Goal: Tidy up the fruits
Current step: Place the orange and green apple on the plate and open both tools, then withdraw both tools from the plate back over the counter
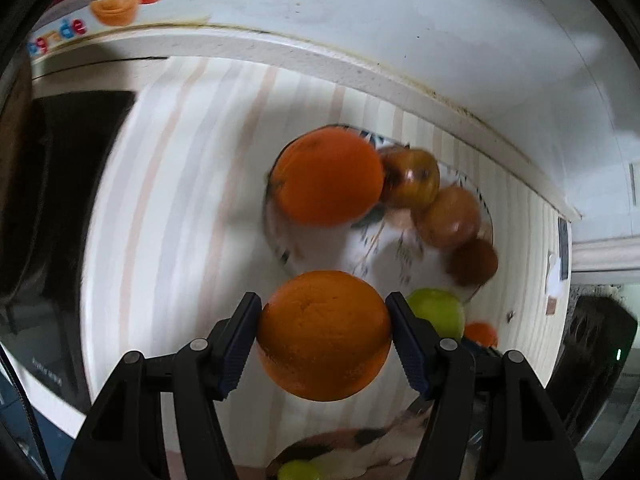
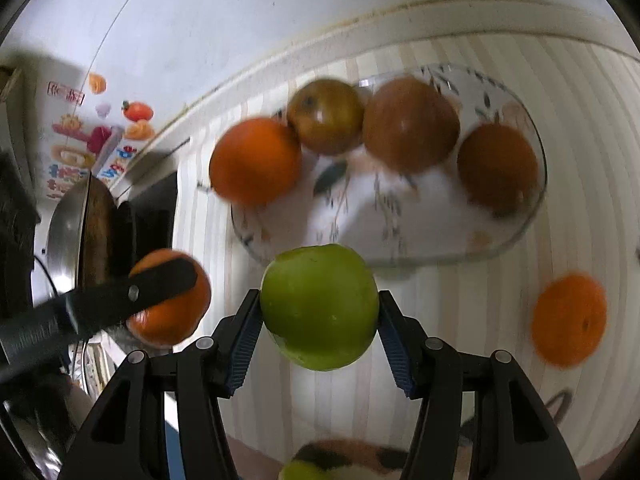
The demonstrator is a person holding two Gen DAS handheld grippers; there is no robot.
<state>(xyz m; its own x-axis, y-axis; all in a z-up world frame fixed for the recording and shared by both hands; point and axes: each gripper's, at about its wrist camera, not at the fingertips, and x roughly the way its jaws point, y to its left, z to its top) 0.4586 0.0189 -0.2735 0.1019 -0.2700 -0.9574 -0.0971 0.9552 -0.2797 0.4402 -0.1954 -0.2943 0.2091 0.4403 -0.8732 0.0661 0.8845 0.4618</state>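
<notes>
Surface (image 2: 500, 360) with pale striped covering fills most of both views, running up to a white wall across the top of each frame. Glass bowl (image 2: 532, 208) with a leaf print sits in the upper middle of the right wrist view, holding 1 orange (image 2: 256, 160) at its left rim and 3 brownish-red fruits (image 2: 410, 124) along its far side; blur makes it hard to say whether these are apples.

In the left wrist view the left gripper (image 1: 325, 336) has its fingers clamped on a second orange (image 1: 324, 336) at the lower middle of the frame, held on the near side of the bowl (image 1: 276, 240). The right wrist view shows the right gripper (image 2: 319, 308) with its fingers pressed against either side of a green apple (image 2: 319, 306), also lower middle, just in front of the bowl's near rim. The same apple (image 1: 438, 312) appears right of the held orange in the left view.

A loose orange (image 2: 570, 320) lies on the surface at the right edge of the right view, well apart from the bowl. Colourful fruit stickers (image 2: 100, 136) mark the wall at upper left.
</notes>
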